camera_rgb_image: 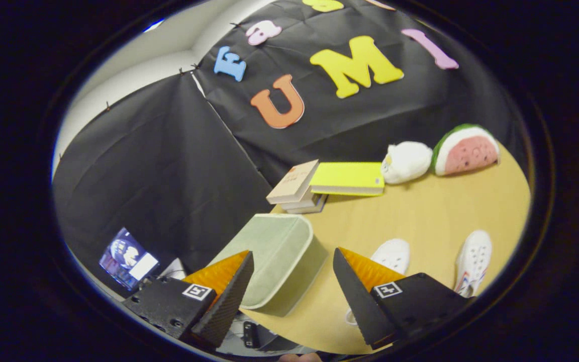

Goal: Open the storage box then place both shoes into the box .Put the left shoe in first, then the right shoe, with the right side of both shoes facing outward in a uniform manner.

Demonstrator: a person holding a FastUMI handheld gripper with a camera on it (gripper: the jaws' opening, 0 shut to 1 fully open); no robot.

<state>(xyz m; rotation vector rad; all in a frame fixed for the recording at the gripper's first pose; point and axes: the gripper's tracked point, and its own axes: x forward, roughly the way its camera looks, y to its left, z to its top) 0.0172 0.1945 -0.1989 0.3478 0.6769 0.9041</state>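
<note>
A pale green fabric storage box [274, 256] with its lid closed stands at the table's near corner, just ahead of the fingers and partly between them. Two white shoes lie on the table: one [392, 255] shows past the right finger, its heel hidden by it, the other [473, 261] lies farther right. My gripper [293, 261] hovers above the table, tilted, with its fingers wide apart and nothing held between them.
A wooden table [430, 211] carries a stack of books [299, 188] with a yellow notebook [350, 178], a white plush toy [406, 161] and a watermelon-slice plush [465, 150] along the back. A screen [127, 259] glows below the table's left edge.
</note>
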